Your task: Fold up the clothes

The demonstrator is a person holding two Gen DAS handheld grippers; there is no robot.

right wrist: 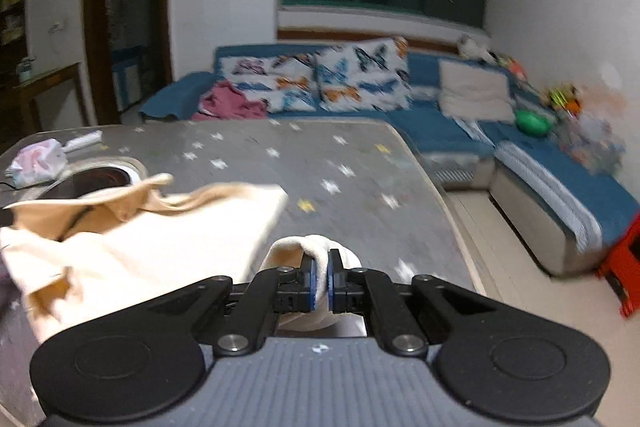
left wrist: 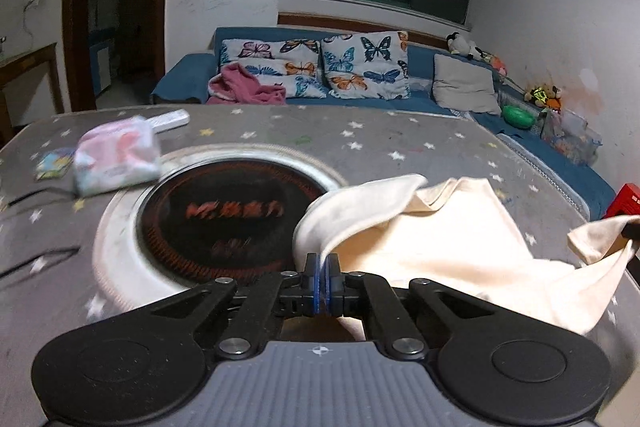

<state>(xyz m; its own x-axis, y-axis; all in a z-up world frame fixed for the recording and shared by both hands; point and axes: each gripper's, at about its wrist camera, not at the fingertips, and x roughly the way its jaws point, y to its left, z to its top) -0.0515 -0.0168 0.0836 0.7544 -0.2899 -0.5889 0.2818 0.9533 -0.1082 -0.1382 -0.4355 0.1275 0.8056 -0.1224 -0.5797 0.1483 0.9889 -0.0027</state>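
**Holding the Cream Garment at Two Points**

Gripping at the left, we have the left gripper (left wrist: 322,269) with its jaws pressed together on an edge of the cream garment (left wrist: 448,239), just beside the round black hotplate (left wrist: 224,215) set into the bench (left wrist: 360,135). Behind the hotplate we see a tissue pack (left wrist: 116,155) and a white remote (left wrist: 170,121). The garment lies crumpled across the star-patterned bench top, rising toward both held points. At the right, we have the right gripper (right wrist: 320,279) clamped on a rolled fold of the same garment (right wrist: 160,239), near the bench's right edge. A blue sofa (right wrist: 440,115) with butterfly cushions (right wrist: 360,75) stands beyond the bench.
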